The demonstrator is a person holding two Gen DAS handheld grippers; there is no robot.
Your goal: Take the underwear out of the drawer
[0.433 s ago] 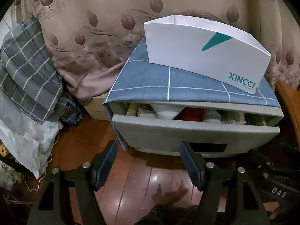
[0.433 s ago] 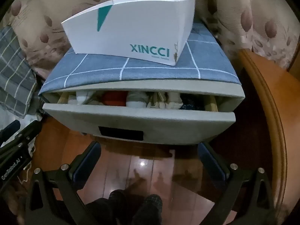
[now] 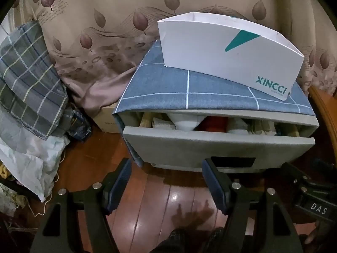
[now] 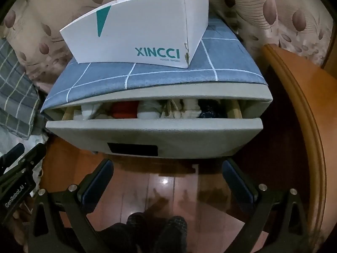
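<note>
left gripper: jaws apart, empty | right gripper: jaws wide, empty | underwear: rolled inside part-open grey drawer | left view only: plaid bedding; right view only: wooden table edge

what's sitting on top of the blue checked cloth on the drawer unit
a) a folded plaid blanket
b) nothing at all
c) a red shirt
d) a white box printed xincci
d: the white box with the teal XINCCI lettering stands on the blue checked cloth that covers the drawer unit, above the partly open drawer.
</note>
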